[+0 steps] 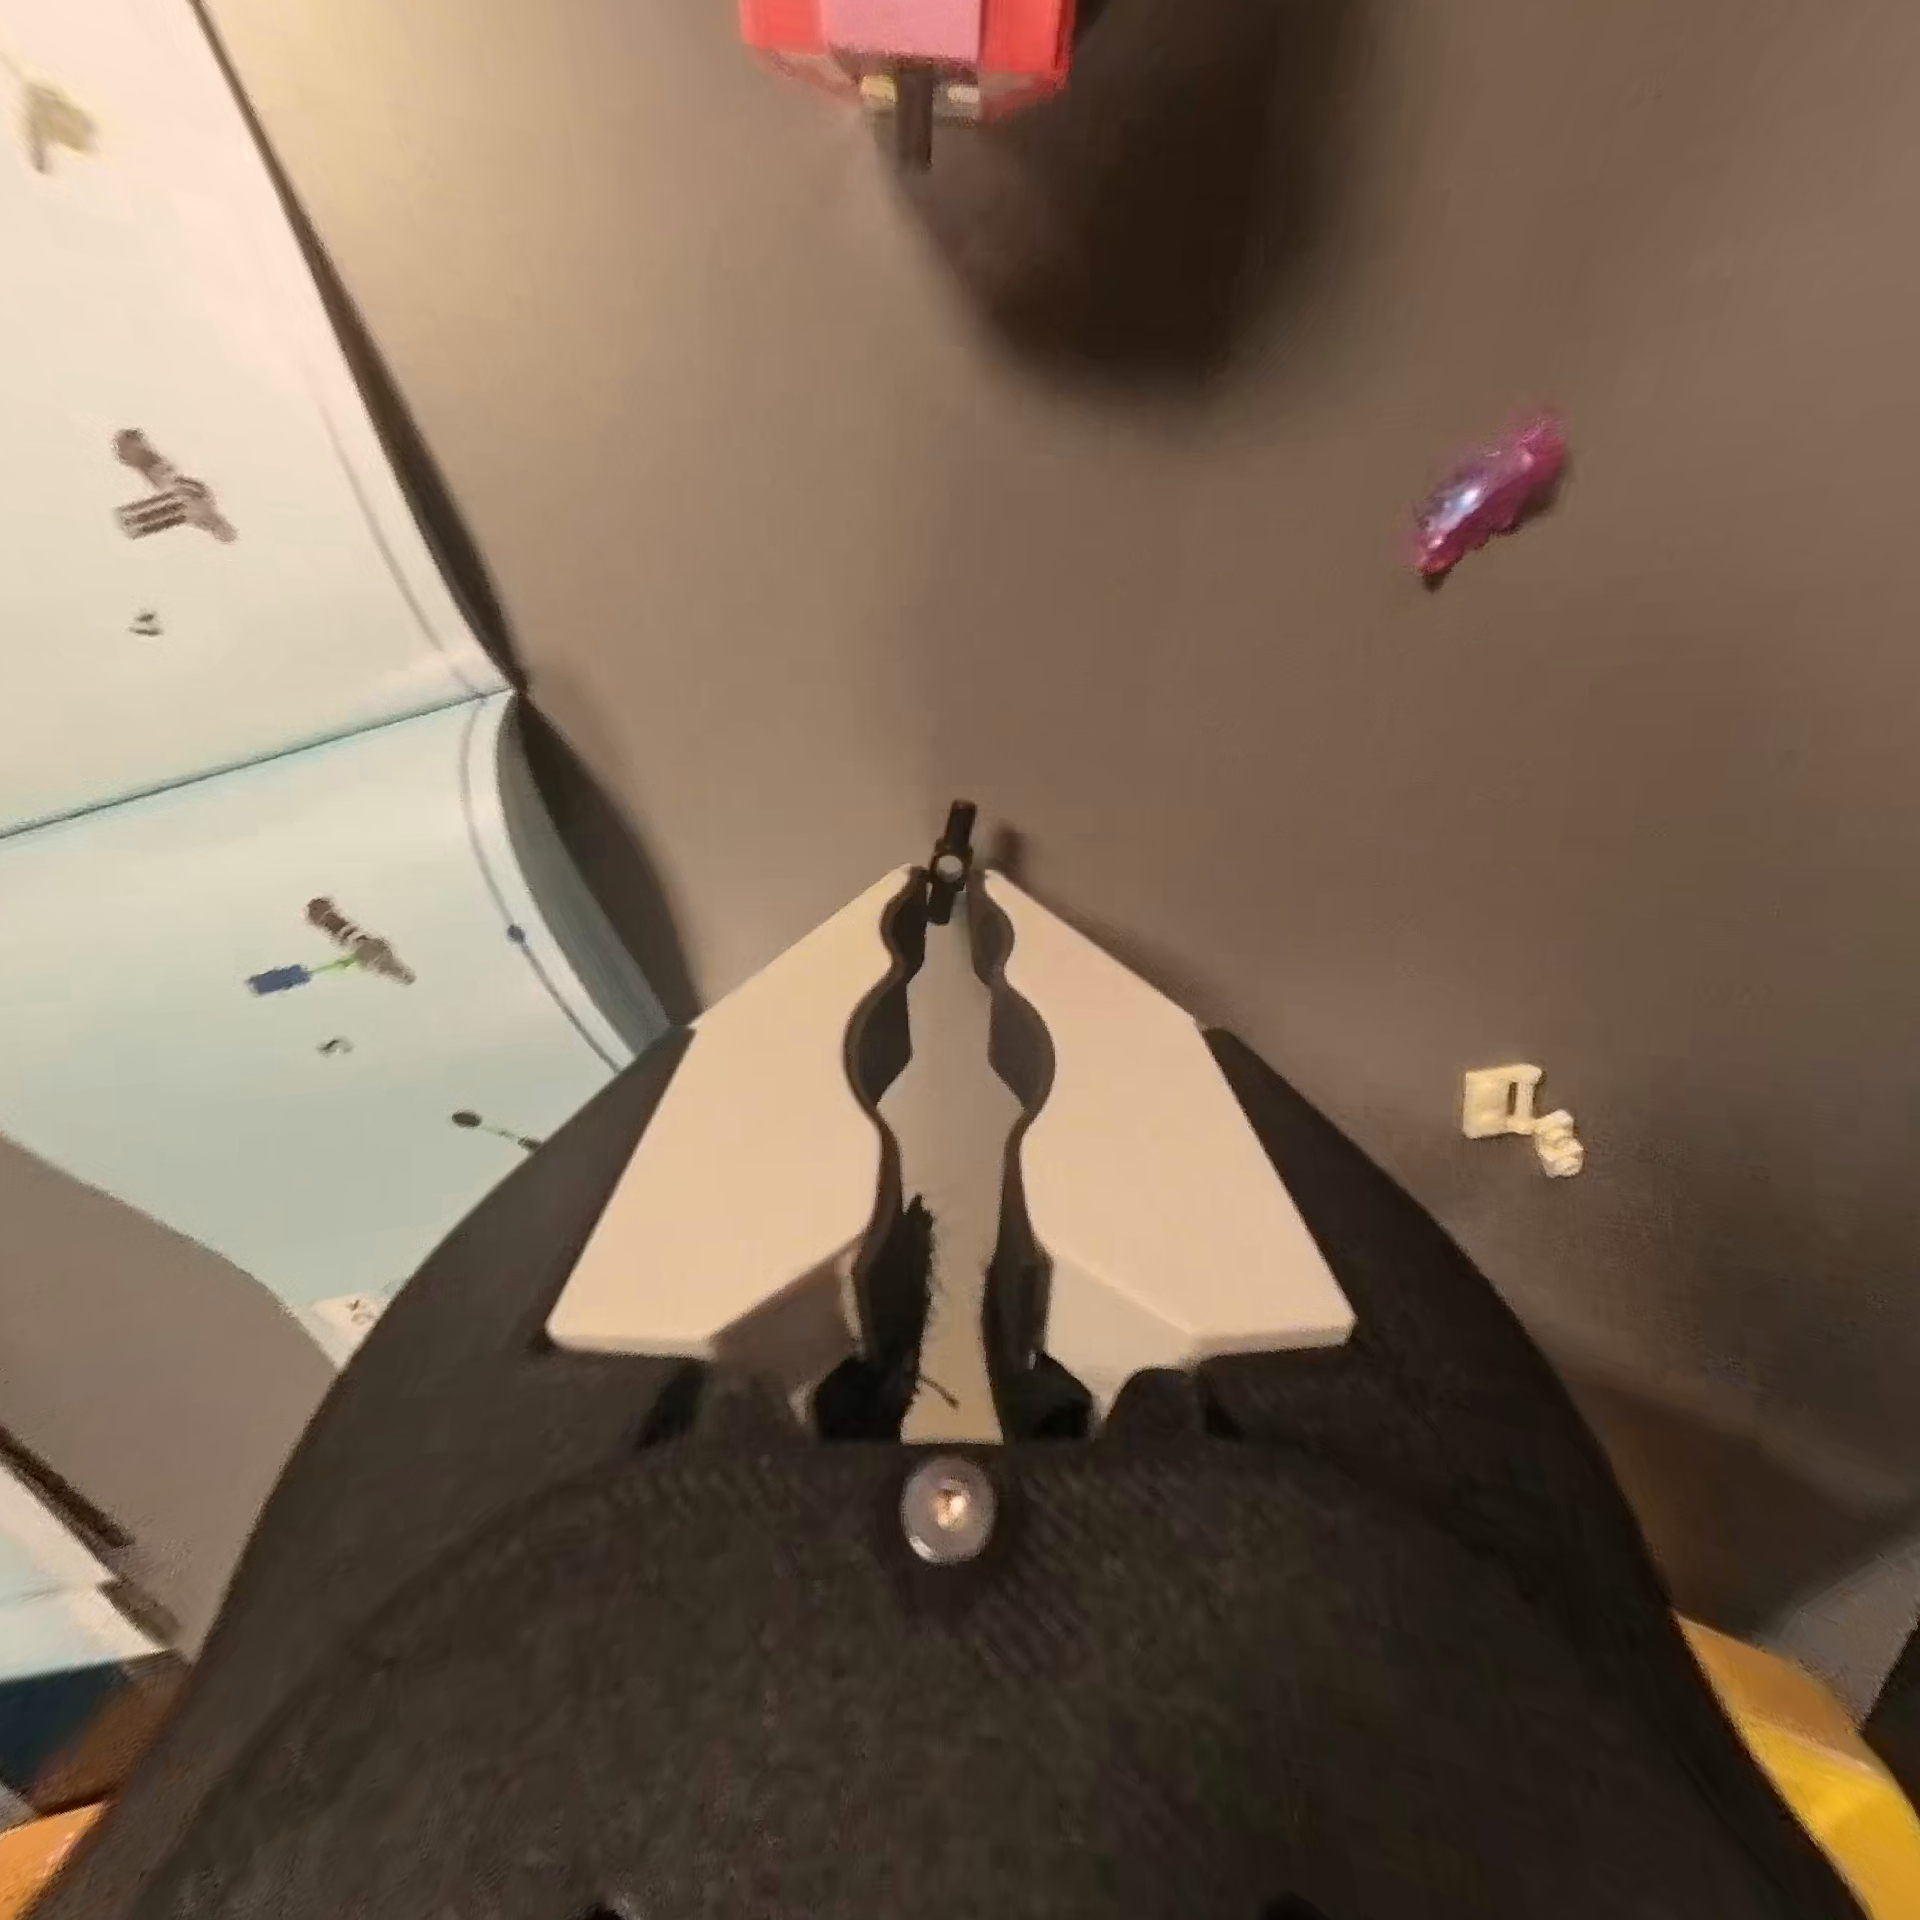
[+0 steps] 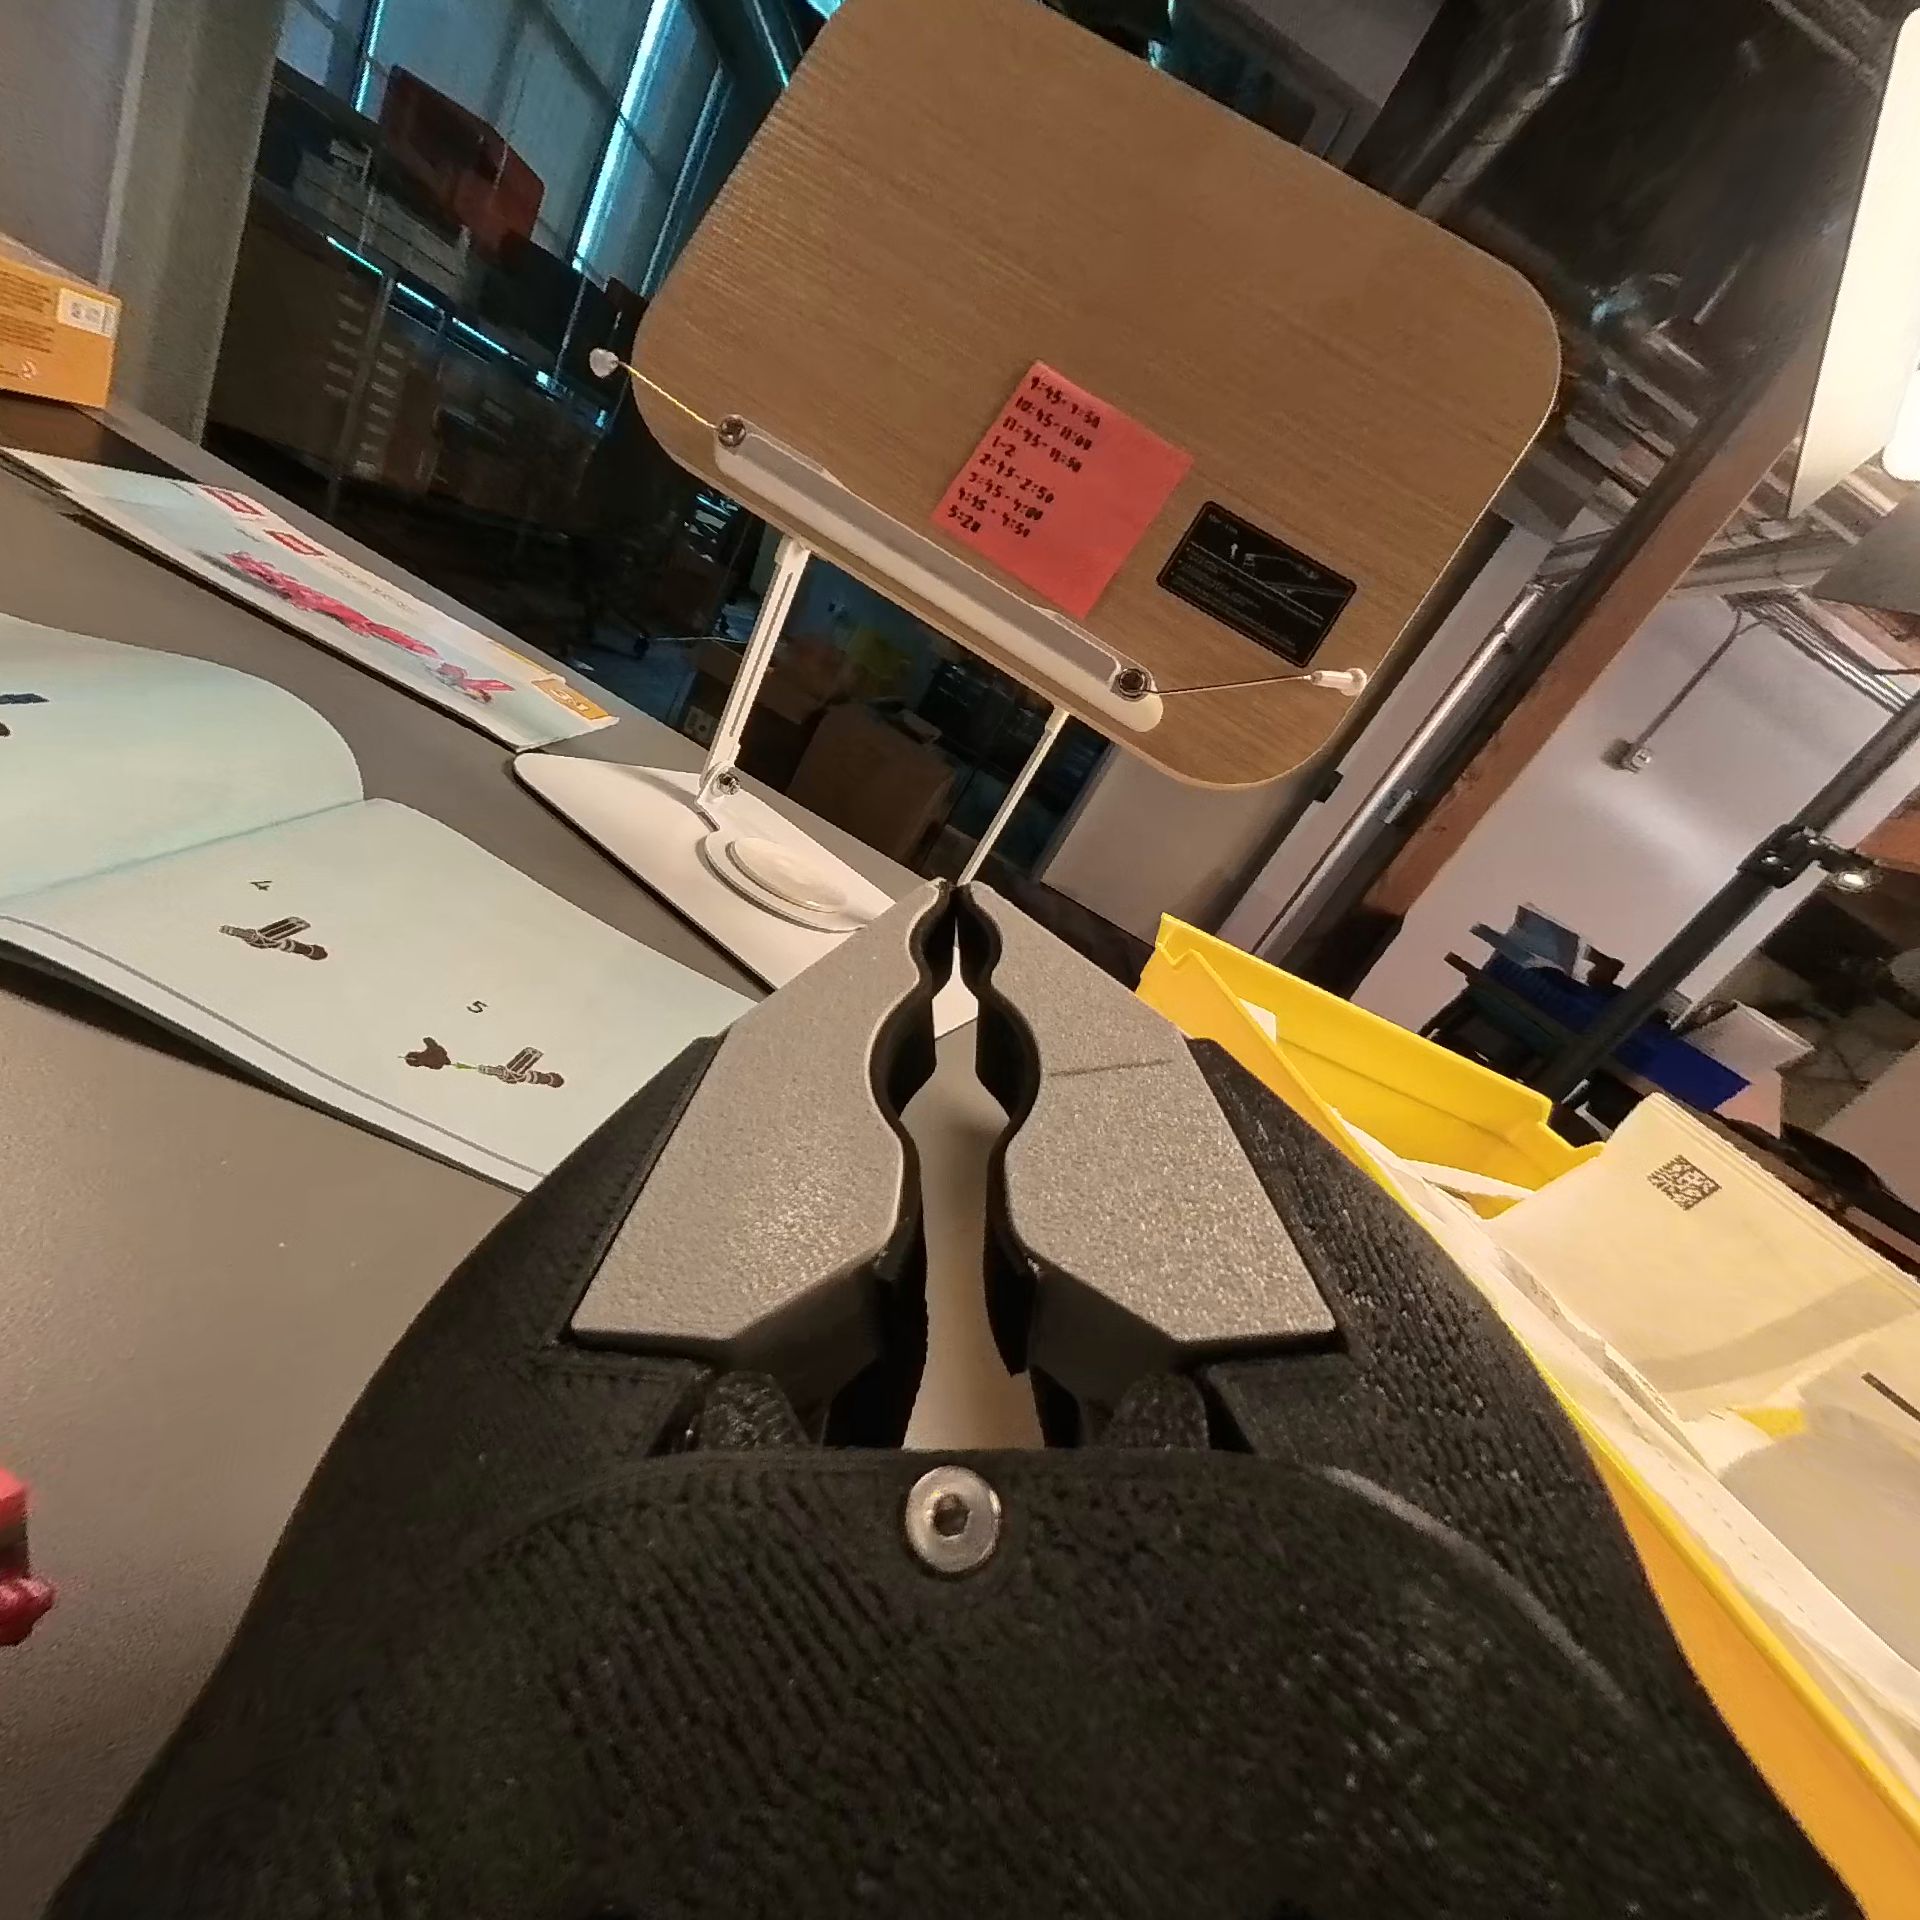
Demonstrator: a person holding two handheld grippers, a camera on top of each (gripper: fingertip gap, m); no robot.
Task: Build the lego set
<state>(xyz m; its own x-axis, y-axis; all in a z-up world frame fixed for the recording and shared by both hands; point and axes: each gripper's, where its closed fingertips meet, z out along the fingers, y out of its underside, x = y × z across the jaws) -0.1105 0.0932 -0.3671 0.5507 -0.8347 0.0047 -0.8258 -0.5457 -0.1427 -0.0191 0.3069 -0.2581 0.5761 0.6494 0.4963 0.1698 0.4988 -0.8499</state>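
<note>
**Left claw gripping a small black pin; right claw closed and bare**

While the left view is blurred, the left claw [image 1: 953, 883] is plainly seen above the dark surface [image 1: 1143, 675], its pale fingertips [image 1: 896, 891] pinched on a small black pin [image 1: 954, 847] that stands up between them and projects past the tips. All further positions are given relative to that pin. Beyond it and to the right lies a purple translucent piece [image 1: 1488, 490], well apart. To the right and nearer the camera sit two small white pieces [image 1: 1519, 1122], just beside each other. Straight ahead at the far edge of the view is a red and pink assembly [image 1: 909, 47], only partly in frame. To the left lies an open instruction booklet [image 1: 208, 727] with pale blue pages.

The right claw [image 2: 954, 896] has its grey fingertips [image 2: 914, 920] meeting at the tips with nothing between them. Ahead of it stands a wooden-faced book stand [image 2: 1091, 260] on a white base [image 2: 644, 800], bearing a red sticky note [image 2: 1060, 483]. The booklet is to its left, and a yellow bin [image 2: 1382, 1049] holding paper bags is to its right. A red object [image 2: 16, 1558] shows at the left edge, cut off.
</note>
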